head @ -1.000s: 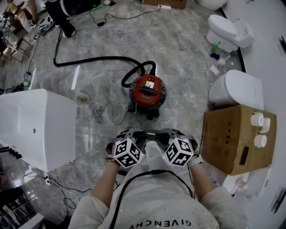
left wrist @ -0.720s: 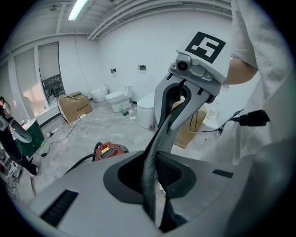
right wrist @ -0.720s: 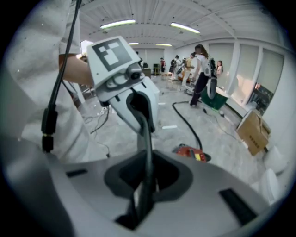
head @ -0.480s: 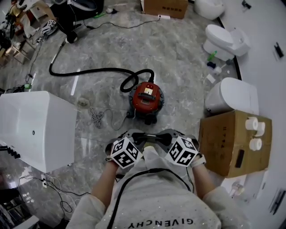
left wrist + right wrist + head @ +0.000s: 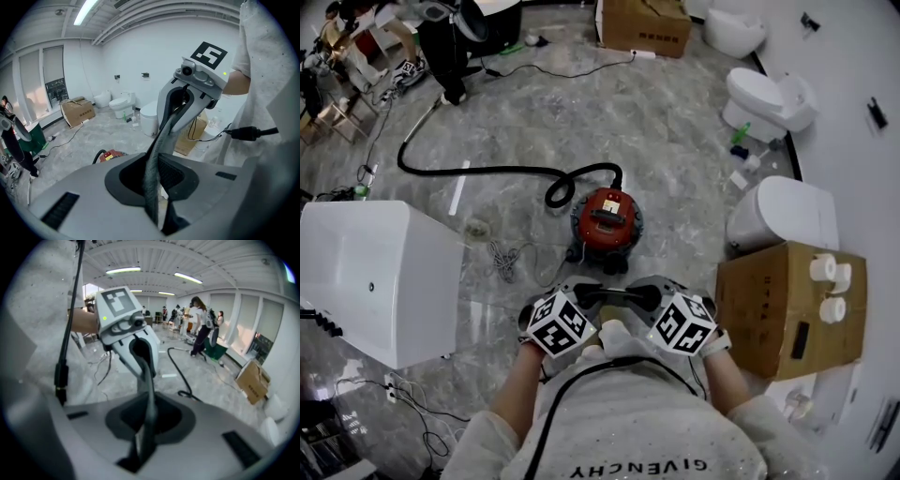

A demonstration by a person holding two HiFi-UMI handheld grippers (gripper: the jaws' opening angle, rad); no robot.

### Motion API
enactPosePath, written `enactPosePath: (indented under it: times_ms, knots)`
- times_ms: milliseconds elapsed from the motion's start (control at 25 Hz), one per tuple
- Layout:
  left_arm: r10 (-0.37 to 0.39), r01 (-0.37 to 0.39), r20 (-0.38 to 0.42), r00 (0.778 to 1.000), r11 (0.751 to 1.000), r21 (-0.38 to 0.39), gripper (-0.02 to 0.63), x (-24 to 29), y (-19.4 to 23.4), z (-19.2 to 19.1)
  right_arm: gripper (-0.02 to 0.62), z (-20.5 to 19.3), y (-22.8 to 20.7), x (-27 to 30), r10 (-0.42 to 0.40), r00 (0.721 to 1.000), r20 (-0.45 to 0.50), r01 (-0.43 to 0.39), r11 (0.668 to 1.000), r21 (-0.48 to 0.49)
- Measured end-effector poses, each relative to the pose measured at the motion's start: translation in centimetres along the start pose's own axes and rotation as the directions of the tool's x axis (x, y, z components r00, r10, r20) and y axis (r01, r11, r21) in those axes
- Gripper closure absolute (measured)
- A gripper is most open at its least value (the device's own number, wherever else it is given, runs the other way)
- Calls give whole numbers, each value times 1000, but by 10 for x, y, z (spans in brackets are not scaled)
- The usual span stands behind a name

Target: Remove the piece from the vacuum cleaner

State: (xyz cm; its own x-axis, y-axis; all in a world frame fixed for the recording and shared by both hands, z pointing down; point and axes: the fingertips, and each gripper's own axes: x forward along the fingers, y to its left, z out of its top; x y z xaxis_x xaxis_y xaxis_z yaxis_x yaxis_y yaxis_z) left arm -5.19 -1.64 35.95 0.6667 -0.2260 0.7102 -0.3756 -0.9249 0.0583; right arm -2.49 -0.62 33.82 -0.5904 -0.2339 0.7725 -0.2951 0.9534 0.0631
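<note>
A red round canister vacuum cleaner stood on the grey marbled floor, just ahead of the person and well apart from both tools. Its black hose looped beside the canister and trailed away to the upper left of the head view. A thin grey cord lay coiled on the floor near its left side.

The left tongs and the right tongs hung close to the person's chest, tips turned toward each other and nearly meeting. In the left gripper view the left tongs were pressed together with nothing between them, and the red canister showed low on the floor beyond. In the right gripper view the right tongs were likewise together and empty.

A brown cardboard box carrying white paper rolls sat to the right, a white toilet further off, and a large white rectangular tub to the left.
</note>
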Motion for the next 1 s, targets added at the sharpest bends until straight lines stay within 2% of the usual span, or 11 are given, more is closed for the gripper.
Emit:
enactPosePath:
  times_ms: [240, 520, 1000]
  knots:
    - [-10, 10, -15, 1000, 1000, 27, 532, -8, -5, 2, 551, 4, 8, -5, 33, 999, 21, -33, 999, 33]
    - [-23, 23, 10, 1000, 999, -47, 531, -15, -4, 2, 551, 14, 7, -7, 39, 998, 40, -40, 999, 33]
    - [-59, 61, 22, 998, 995, -80, 531, -16, -11, -2, 551, 14, 17, -8, 65, 997, 32, -67, 996, 63]
